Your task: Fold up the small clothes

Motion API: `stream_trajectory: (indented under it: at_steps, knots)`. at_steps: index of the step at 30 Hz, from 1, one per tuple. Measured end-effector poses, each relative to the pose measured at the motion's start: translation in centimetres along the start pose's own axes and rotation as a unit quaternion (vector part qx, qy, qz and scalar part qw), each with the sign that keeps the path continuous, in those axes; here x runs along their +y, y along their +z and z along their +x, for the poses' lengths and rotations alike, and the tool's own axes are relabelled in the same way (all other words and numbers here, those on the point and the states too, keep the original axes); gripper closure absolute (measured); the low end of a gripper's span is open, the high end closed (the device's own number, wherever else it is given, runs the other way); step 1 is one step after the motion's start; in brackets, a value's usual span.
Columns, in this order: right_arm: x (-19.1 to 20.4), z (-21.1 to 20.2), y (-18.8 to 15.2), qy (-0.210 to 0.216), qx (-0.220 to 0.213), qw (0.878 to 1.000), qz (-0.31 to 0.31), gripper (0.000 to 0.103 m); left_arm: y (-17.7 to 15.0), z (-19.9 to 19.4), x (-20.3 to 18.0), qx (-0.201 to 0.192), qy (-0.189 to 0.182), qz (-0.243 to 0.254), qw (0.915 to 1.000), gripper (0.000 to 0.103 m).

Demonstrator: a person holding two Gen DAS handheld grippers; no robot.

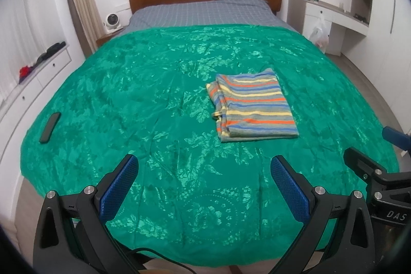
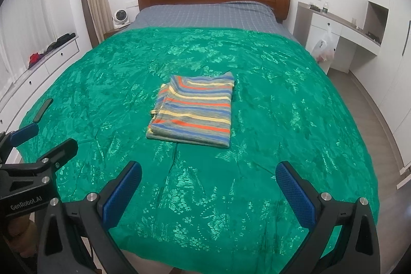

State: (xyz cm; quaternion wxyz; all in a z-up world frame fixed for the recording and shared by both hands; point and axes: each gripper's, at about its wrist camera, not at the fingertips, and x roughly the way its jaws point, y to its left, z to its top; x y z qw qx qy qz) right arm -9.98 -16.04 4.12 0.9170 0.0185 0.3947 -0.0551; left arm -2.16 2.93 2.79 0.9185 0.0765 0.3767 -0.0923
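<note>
Stripes mark the one task item in the left wrist view: a small striped garment (image 1: 253, 107) lies right of centre in the frame, flat on the green bedspread (image 1: 128, 94), touched by neither tool. The left claw (image 1: 203, 186) fills the bottom of the frame with its blue pads spread wide and nothing between them, released. It hangs near the foot of the bed, well apart from the cloth, which suggests a pause or a finish rather than a grasp. At the right edge part of the right claw (image 1: 370, 158) shows. A dark phone (image 1: 50, 127) lies at the left edge of the spread.

From the right wrist view the striped garment (image 2: 194, 109) sits just left of centre. The right claw (image 2: 208, 191) is likewise spread and empty at the bottom of the frame, and the left claw (image 2: 43, 143) juts in at the lower left. The garment is a tidy rectangle of several layers, orange, blue, yellow and grey bands running across it, with layered edges and a small loop of fabric showing along its left side. By its shape I judge the folding largely done.
</note>
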Motion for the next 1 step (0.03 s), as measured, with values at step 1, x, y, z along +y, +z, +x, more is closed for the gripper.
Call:
stream_trajectory:
  at_steps: [1]
  knots:
    - [-0.02,0.04,0.00,0.001,0.000,1.000,0.000,0.000,-0.02,0.06,-0.02,0.000,0.002,0.001,1.0000,0.000]
